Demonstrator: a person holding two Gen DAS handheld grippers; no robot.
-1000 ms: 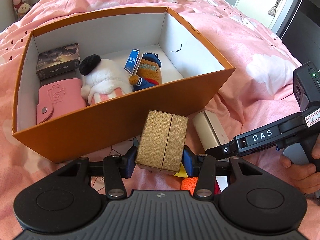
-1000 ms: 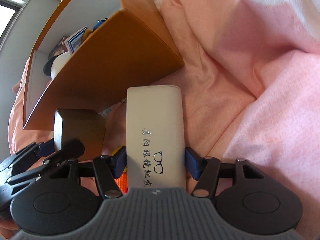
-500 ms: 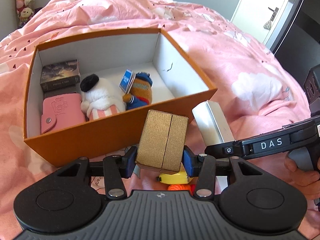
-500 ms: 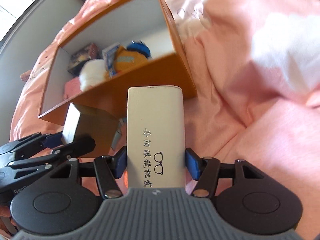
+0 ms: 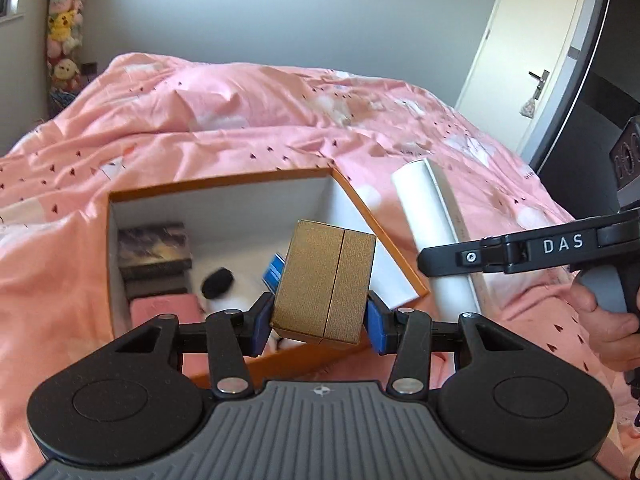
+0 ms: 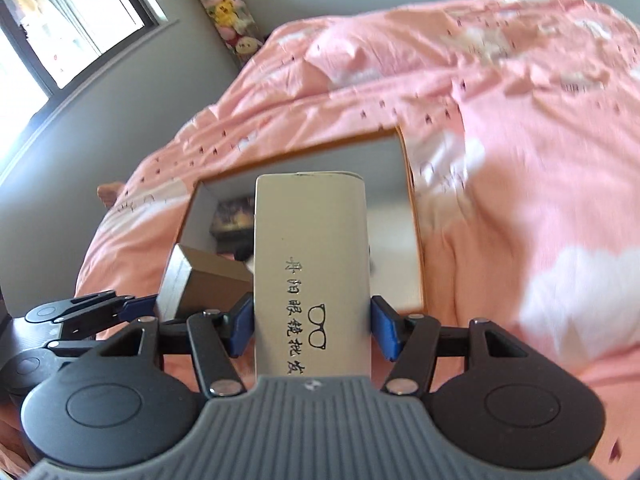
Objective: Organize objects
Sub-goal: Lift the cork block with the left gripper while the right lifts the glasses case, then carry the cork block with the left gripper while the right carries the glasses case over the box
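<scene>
My left gripper [image 5: 320, 320] is shut on a small gold box [image 5: 324, 280] and holds it in the air above the near side of an open orange box [image 5: 224, 180] on the bed. My right gripper [image 6: 312, 330] is shut on a cream glasses case [image 6: 310, 264] with printed characters, held above the orange box [image 6: 416, 248] too. The case [image 5: 436, 232] and the right gripper show at right in the left wrist view. The gold box [image 6: 200, 284] and the left gripper [image 6: 136, 306] show at left in the right wrist view.
Inside the orange box lie a dark card box [image 5: 154, 250], a pink wallet [image 5: 164, 308], a white plush with a black ear [image 5: 218, 284] and a blue card [image 5: 274, 274]. A pink duvet [image 5: 240, 120] covers the bed. A door [image 5: 528, 56] stands at right.
Both grippers have risen with their loads and now look down into the orange box from higher up. The glasses case has moved over the box's right side.
</scene>
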